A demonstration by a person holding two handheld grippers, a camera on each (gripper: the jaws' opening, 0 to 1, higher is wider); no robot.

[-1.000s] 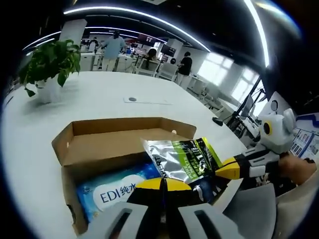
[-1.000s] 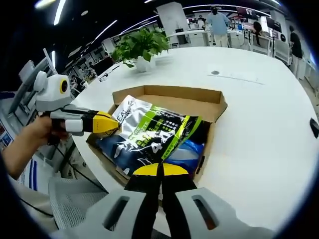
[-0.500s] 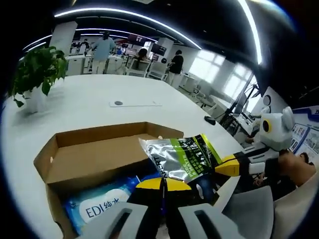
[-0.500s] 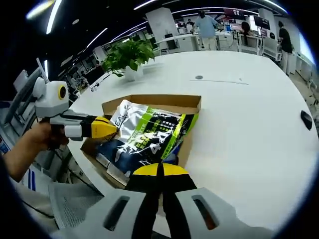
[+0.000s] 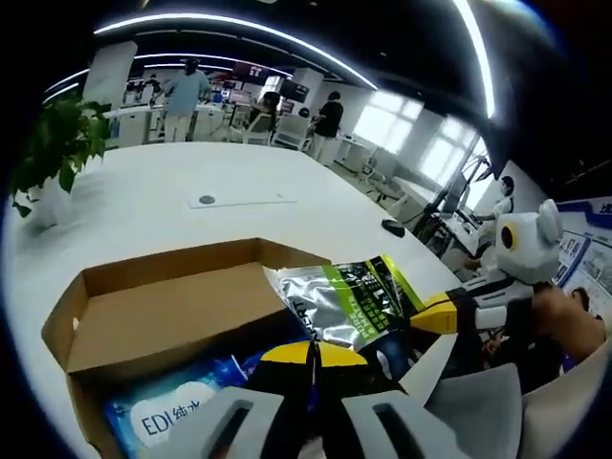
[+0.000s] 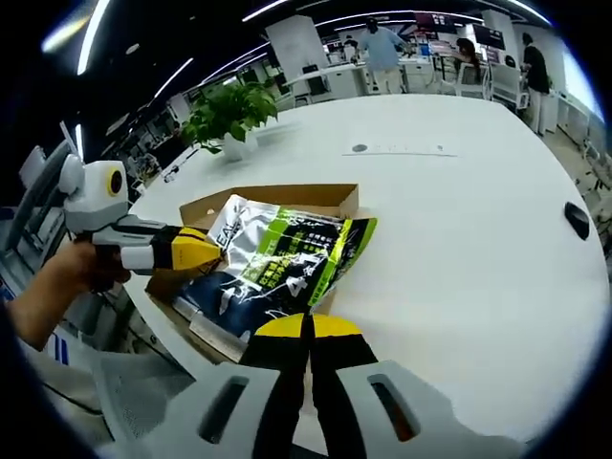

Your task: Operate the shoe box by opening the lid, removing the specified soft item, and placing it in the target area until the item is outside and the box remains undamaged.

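Note:
An open cardboard shoe box [image 5: 163,316] [image 6: 287,197] sits on the white table [image 6: 459,249]. Above it hangs a soft silver, green and black pouch [image 5: 349,301] [image 6: 287,253], held at two edges. My left gripper [image 5: 311,352] is shut on one edge, and in the right gripper view it [image 6: 203,251] comes in from the left. My right gripper [image 6: 308,327] is shut on the pouch's near edge; in the left gripper view it [image 5: 432,314] pinches the pouch from the right. A blue wipes pack [image 5: 172,416] lies in the box.
A potted plant [image 5: 57,143] [image 6: 229,110] stands at the far side of the table. A small dark object [image 6: 577,218] [image 5: 392,228] and a flat strip with a round disc [image 6: 359,148] lie on the tabletop. People stand at desks far behind. The table's edge runs close to me.
Both grippers have carried the pouch up and sideways; it now overhangs the box's side wall instead of lying over the box's middle. More of the box's inside shows.

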